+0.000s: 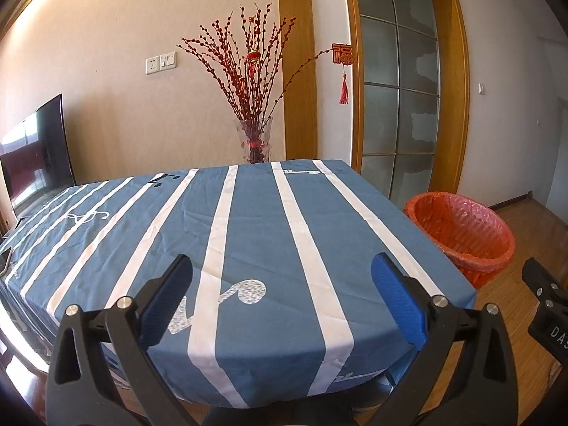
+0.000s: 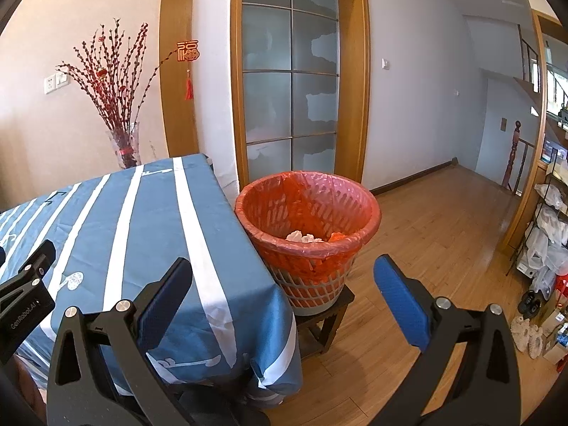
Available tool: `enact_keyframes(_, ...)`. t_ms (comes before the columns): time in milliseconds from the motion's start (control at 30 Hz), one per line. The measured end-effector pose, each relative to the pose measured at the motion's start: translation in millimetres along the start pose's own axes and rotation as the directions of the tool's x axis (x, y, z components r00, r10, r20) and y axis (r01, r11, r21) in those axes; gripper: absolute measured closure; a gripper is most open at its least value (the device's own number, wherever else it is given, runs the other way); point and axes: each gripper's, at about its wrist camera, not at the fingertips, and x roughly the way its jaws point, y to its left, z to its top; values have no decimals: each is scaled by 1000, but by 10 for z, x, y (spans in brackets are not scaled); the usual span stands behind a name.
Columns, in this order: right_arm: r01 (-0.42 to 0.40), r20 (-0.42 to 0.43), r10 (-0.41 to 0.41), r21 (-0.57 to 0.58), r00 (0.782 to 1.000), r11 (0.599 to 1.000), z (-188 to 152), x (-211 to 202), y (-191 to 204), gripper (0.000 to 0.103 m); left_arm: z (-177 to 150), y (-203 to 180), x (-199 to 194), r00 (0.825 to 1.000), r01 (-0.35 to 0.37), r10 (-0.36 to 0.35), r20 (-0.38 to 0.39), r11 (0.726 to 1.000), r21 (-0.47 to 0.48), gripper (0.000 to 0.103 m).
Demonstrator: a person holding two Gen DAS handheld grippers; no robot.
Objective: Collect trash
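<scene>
A waste basket lined with an orange-red bag [image 2: 307, 213] stands on a small dark stool to the right of the table; crumpled white paper [image 2: 301, 237] lies inside it. The basket also shows at the right of the left wrist view [image 1: 461, 230]. My left gripper [image 1: 282, 277] is open and empty above the near part of the blue striped tablecloth [image 1: 255, 234]. My right gripper [image 2: 284, 278] is open and empty, over the table's right corner with the basket just ahead. No trash shows on the tablecloth.
A glass vase of red branches [image 1: 254, 138] stands behind the table's far edge. A TV [image 1: 35, 145] is at left. A glass door [image 2: 291, 81], wooden floor [image 2: 426, 220] and cluttered shelves [image 2: 546, 241] lie to the right.
</scene>
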Motion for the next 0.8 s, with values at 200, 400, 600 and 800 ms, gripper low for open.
enact_keyframes(200, -2, -2, 2, 0, 1000, 1000, 3, 3, -1, 2, 4, 10, -20, 1000, 1, -1, 6, 1000, -3, 4)
enact_keyframes(400, -7, -8, 7, -4, 1000, 1000, -5, 5, 2, 2, 11, 14, -16, 1000, 4, -4, 0, 1000, -5, 4)
enact_keyframes(600, -9, -15, 9, -4, 1000, 1000, 3, 22, 19, 2, 13, 5, -7, 1000, 8, -8, -5, 1000, -4, 4)
enact_keyframes(800, -10, -19, 10, -2, 1000, 1000, -7, 28, 17, 2, 2, 4, 20, 1000, 13, -13, -13, 1000, -2, 4)
